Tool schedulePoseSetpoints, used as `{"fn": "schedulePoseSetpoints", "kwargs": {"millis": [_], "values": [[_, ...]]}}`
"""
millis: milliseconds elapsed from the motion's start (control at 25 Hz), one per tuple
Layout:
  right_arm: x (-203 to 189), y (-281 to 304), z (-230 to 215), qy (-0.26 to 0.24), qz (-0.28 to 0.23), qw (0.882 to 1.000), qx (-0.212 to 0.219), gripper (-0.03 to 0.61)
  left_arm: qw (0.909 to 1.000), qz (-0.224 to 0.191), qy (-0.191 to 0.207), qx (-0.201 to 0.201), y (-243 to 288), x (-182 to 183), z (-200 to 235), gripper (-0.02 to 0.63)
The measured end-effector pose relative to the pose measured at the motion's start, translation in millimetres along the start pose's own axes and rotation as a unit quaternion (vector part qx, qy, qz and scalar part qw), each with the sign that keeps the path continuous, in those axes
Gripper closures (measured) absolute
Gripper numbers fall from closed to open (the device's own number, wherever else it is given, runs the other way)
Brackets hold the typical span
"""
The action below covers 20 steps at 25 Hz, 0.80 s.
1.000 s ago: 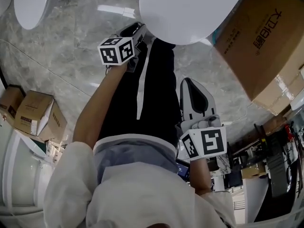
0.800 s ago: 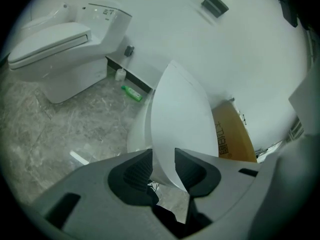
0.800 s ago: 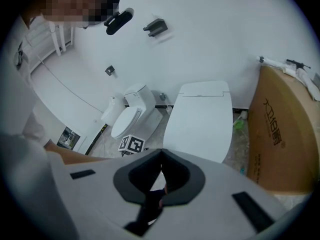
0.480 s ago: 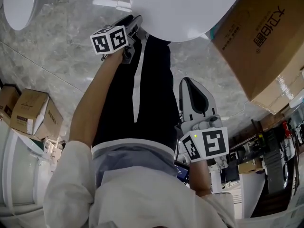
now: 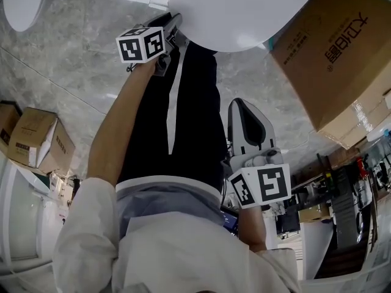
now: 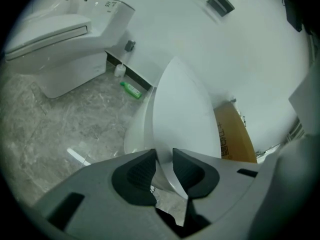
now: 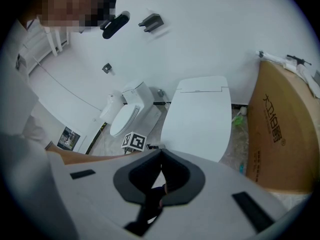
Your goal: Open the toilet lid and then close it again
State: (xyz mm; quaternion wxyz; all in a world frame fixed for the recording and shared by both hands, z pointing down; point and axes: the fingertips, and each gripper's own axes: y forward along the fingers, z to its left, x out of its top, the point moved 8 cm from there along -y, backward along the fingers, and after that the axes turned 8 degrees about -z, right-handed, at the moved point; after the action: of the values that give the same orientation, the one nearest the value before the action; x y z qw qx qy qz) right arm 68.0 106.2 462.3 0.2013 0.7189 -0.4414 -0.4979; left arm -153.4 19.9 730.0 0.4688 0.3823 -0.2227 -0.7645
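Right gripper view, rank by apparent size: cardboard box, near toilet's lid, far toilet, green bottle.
1. cardboard box, partly cut off by the frame
2. near toilet's lid, close to the box in size
3. far toilet, smaller partly through distance
4. green bottle

Grey veined marble floor (image 5: 79, 60) with a bright streak of light at 12 o'clock. A large cardboard box (image 5: 342, 54) stands at 2 o'clock and smaller cartons (image 5: 36, 142) at 9 o'clock. The white wall (image 6: 200, 39) has a green bottle (image 6: 131, 89) lying near its foot.

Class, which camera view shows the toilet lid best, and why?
The right gripper view: the toilet lid shows nearly whole, seen from above and in front. The left gripper view shows it slanted and partly hidden; the head view shows only its front part.
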Motion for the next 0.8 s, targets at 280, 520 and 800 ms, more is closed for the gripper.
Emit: {"fn": "schedulePoseSetpoints", "kwargs": {"millis": [280, 520, 800], "values": [[7.1, 2.2, 4.1, 0.0, 0.0, 1.0, 0.003, 0.568, 0.9999, 0.005, 0.013, 0.01, -6.7, 4.1, -7.7, 0.524], [12.0, 3.2, 8.2, -0.002, -0.002, 1.0, 0.007, 0.568, 0.9997, -0.006, 0.022, 0.002, -21.8, 10.8, -18.3, 0.526], [23.4, 4.2, 13.9, -0.004, -0.011, 1.0, 0.011, 0.568, 0.9993, -0.006, 0.035, -0.012, -35.3, 21.5, -33.1, 0.526]]}}
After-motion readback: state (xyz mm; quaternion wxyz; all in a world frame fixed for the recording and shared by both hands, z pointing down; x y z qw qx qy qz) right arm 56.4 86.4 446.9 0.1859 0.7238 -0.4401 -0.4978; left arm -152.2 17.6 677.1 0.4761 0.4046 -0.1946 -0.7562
